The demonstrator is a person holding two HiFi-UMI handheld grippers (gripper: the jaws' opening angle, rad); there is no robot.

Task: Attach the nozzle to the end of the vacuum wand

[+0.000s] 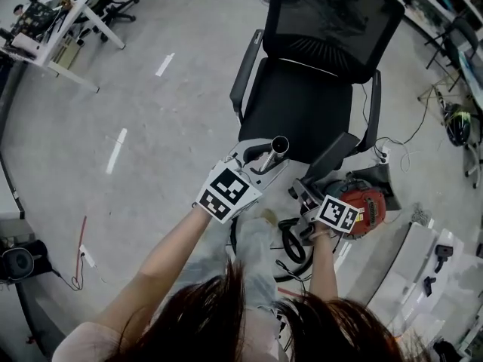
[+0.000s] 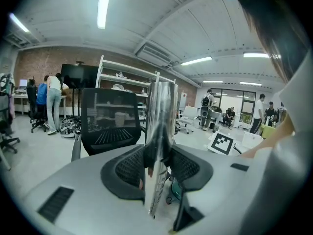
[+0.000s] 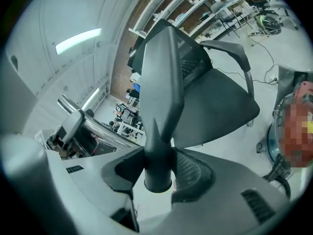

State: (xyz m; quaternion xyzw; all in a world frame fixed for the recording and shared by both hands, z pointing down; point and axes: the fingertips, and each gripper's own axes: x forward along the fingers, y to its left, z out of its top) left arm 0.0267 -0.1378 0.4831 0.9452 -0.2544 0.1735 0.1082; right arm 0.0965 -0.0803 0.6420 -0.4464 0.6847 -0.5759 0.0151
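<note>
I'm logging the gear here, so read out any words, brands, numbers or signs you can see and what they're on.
No readable text in any view.
On the left cube of the left gripper: square marker pattern, no letters.
On the right cube of the right gripper: the same.
On the wand, nozzle and red vacuum body: nothing legible.

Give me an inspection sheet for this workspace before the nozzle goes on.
Surface: grey floor, white tape marks.
Job's things: wand and nozzle held apart, not yet joined.
Clutter: red vacuum body at right.
Grippers: left tongs shut on wand; right tongs shut on nozzle.
Cables: black loops beside vacuum body; thin cable right of chair.
Surroundings: black office chair ahead; desk far left.
</note>
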